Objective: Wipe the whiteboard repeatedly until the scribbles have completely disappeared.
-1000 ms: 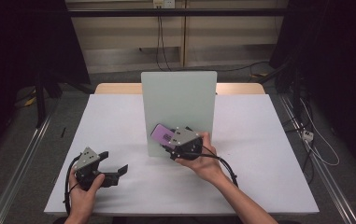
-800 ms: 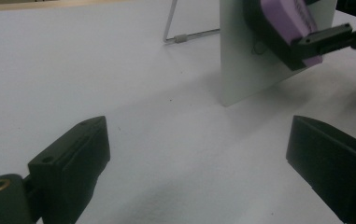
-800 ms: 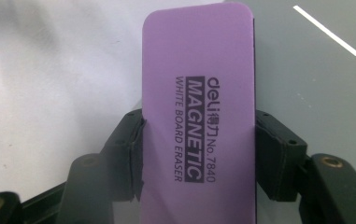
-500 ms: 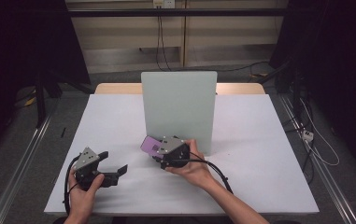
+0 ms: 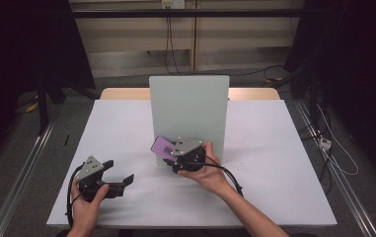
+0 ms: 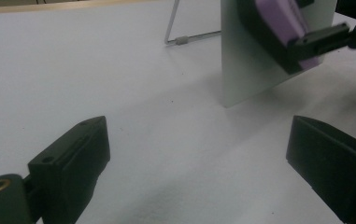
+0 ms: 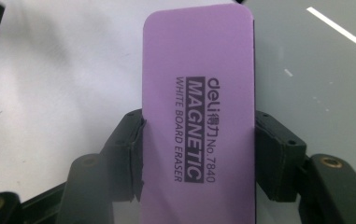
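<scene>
Lengthwise, the purple eraser (image 7: 197, 121) points straight out from the right gripper (image 5: 175, 153)

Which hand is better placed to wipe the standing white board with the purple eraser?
Right. The right gripper already clamps the purple eraser at the white board. The left gripper rests open on the table, farther off.

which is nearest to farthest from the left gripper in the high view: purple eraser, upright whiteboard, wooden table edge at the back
From the left gripper:
1. Purple eraser, to its right, clamped in the right gripper.
2. Upright whiteboard, just behind the eraser, mid-table.
3. Wooden table edge, at the far side.
</scene>
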